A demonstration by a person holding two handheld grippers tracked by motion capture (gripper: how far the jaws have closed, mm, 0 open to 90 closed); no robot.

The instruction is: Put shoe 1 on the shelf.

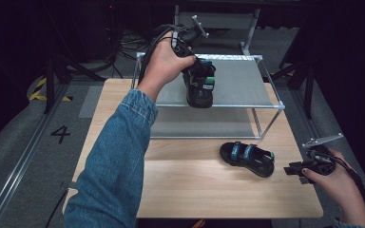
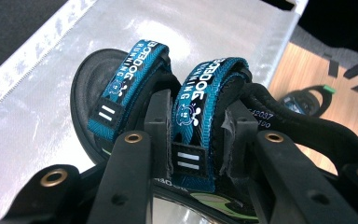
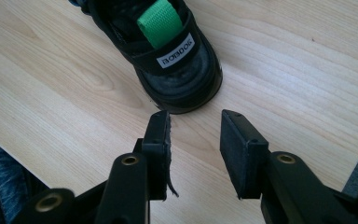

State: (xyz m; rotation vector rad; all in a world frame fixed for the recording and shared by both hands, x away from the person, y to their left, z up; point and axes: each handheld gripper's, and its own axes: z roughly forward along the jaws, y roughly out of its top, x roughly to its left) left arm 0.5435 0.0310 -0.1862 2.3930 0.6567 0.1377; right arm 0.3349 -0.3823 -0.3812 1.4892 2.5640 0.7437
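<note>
The table [image 1: 185, 185] holds a rack [image 1: 237, 85]. On the rack's top shelf sits one sandal [image 1: 200, 88], and the left claw [image 2: 198, 140] squeezes its blue strap [image 2: 200, 107]. The other sandal [image 1: 247, 159] lies on the table, just past the right claw [image 3: 196, 140], whose jaws are apart and hold nothing.

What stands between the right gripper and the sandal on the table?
Nothing visible. The right gripper has open jaws just short of the sandal's heel, with bare table between them. The left gripper holds the other sandal over the rack's shelf.
</note>
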